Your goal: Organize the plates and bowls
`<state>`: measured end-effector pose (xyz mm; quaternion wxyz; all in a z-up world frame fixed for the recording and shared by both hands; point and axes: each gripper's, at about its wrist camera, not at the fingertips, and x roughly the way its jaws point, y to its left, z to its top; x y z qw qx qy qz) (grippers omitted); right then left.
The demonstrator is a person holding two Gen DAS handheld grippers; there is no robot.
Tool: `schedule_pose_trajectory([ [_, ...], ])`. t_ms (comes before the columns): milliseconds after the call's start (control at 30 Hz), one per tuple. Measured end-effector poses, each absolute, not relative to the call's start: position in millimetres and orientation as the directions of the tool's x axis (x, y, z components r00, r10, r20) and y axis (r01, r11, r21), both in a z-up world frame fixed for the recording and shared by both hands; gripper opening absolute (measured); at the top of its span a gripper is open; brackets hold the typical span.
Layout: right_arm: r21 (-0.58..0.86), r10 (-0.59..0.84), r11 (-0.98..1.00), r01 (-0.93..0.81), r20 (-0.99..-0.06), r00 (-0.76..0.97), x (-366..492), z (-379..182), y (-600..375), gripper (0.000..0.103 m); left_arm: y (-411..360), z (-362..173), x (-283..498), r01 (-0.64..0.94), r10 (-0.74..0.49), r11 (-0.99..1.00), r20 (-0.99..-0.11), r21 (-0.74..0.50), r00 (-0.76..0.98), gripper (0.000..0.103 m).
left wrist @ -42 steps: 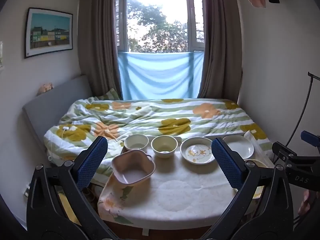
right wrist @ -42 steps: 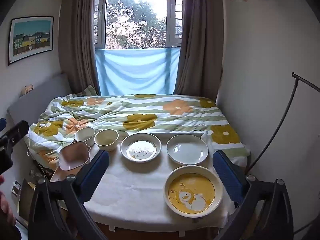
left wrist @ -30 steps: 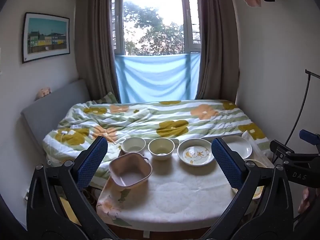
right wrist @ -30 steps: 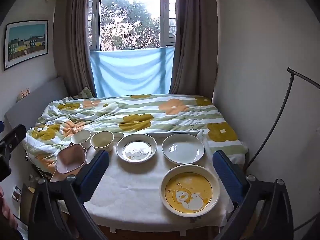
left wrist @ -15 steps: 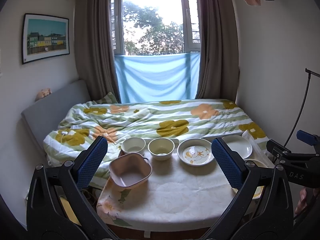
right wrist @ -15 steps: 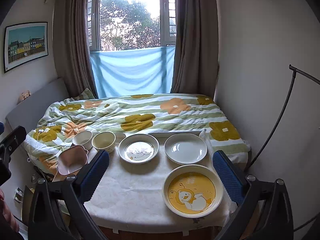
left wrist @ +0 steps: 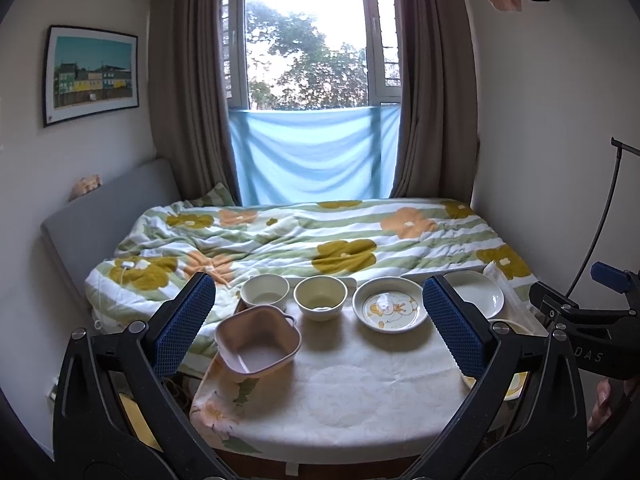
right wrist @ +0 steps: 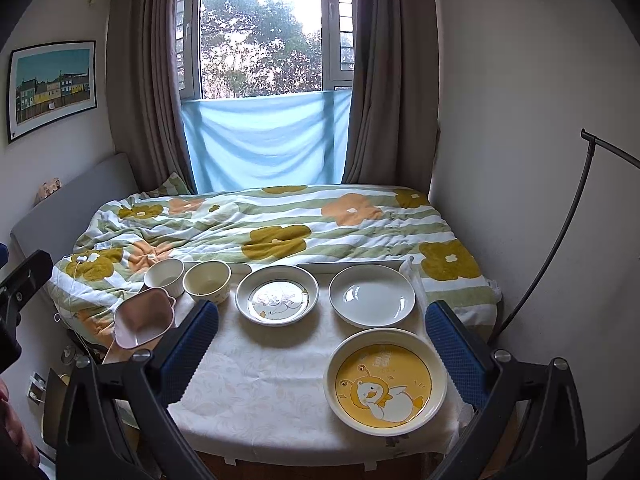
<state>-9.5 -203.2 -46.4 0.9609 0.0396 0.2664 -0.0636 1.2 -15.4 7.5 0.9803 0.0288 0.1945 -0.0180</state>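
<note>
Plates and bowls are all sitting untouched on the table (right wrist: 256,392), none stacked. Over the last second you're only drifting slightly. Left gripper (left wrist: 320,326) and right gripper (right wrist: 322,346) are both hanging released, empty, short of the table's near edge.

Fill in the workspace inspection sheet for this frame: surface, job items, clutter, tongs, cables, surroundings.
Surface: table under a pale cloth, at the foot of the bed.
Job's things: pink bowl, white bowl, cream bowl, cartoon plate, plain white plate, yellow duck plate; none stacked.
Clutter: nothing seen.
Tongs: left tongs and right tongs open, holding nothing.
Cables: white cord on the quilt.
Surroundings: bed, window, framed picture.
</note>
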Motion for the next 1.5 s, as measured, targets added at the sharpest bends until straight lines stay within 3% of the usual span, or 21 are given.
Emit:
schedule_pose_trajectory([
  [1500, 0.043, -0.093, 0.99, 0.137, -0.534, 0.84, 1.6, -60.4, -195.0, 0.103, -8.4, 1.6, 13.4, 0.033, -0.003, 0.997, -0.385, 0.069, 0.923, 0.103],
])
